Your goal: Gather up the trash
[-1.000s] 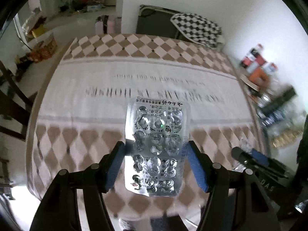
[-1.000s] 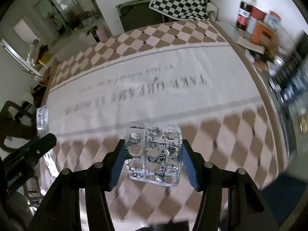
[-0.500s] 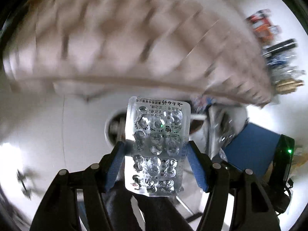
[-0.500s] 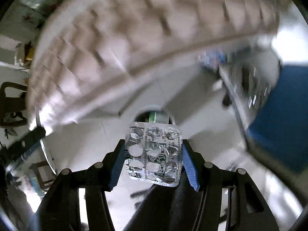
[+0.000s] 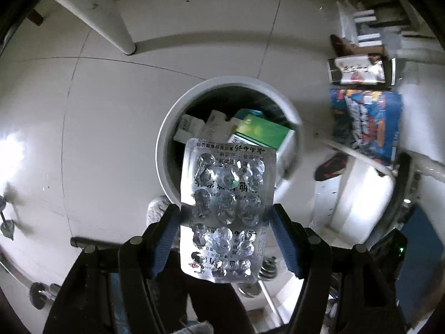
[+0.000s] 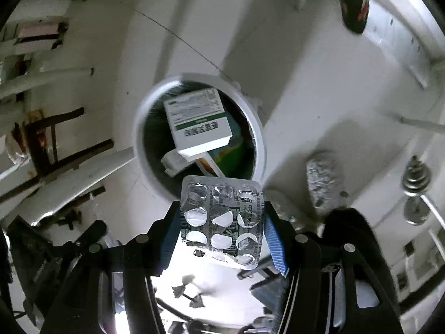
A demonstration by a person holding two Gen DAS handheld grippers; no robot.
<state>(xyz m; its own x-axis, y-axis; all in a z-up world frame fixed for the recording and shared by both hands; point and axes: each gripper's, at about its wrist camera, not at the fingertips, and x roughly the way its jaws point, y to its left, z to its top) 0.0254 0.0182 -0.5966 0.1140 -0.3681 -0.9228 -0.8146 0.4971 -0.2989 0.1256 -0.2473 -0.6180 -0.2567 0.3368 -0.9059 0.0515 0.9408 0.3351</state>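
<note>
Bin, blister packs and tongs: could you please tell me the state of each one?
Bin: open, lidless, holding boxes.
Left pack: clamped, blisters crushed.
Right pack: clamped, foil mostly punched.
Left tongs: shut on left pack.
Right tongs: shut on right pack.

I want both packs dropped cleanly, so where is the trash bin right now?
The white round bin stands on the tiled floor, centre in both wrist views, just beyond each held blister pack, with medicine boxes already inside.
</note>
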